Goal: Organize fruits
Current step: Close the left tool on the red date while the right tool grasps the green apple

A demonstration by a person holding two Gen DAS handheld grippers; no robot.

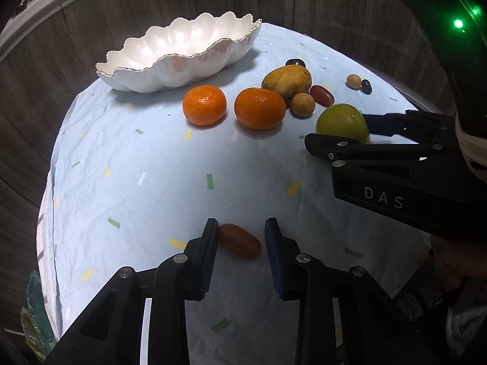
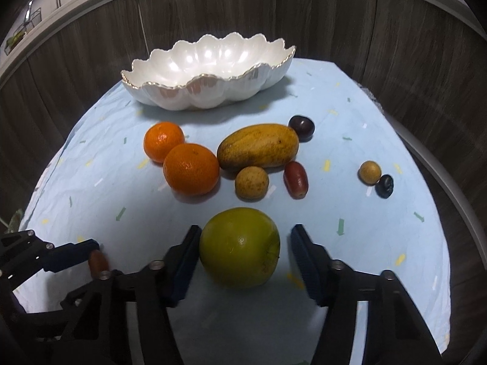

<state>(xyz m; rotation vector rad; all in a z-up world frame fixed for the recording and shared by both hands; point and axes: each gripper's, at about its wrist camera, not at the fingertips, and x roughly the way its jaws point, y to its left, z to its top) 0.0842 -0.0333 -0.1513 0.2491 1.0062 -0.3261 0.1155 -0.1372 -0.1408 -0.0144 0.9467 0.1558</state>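
Observation:
A white scalloped bowl [image 1: 179, 57] [image 2: 210, 73] stands empty at the far side of the blue cloth. My left gripper [image 1: 241, 228] is open, its fingers either side of a small red-brown oval fruit [image 1: 240, 241] lying on the cloth, with gaps on both sides. It also shows in the right wrist view [image 2: 98, 262]. My right gripper [image 2: 245, 237] is open around a green round fruit [image 2: 240, 251] [image 1: 342, 123]; the left finger is near or touching it, the right finger stands apart.
On the cloth between bowl and grippers lie two oranges [image 2: 191, 168] [image 2: 163, 141], a yellow mango [image 2: 258, 146], a small tan fruit [image 2: 252, 182], a red oval fruit [image 2: 296, 179], a dark plum [image 2: 301, 127], and to the right another tan fruit [image 2: 369, 172] beside a dark berry [image 2: 384, 186]. Dark wooden wall behind.

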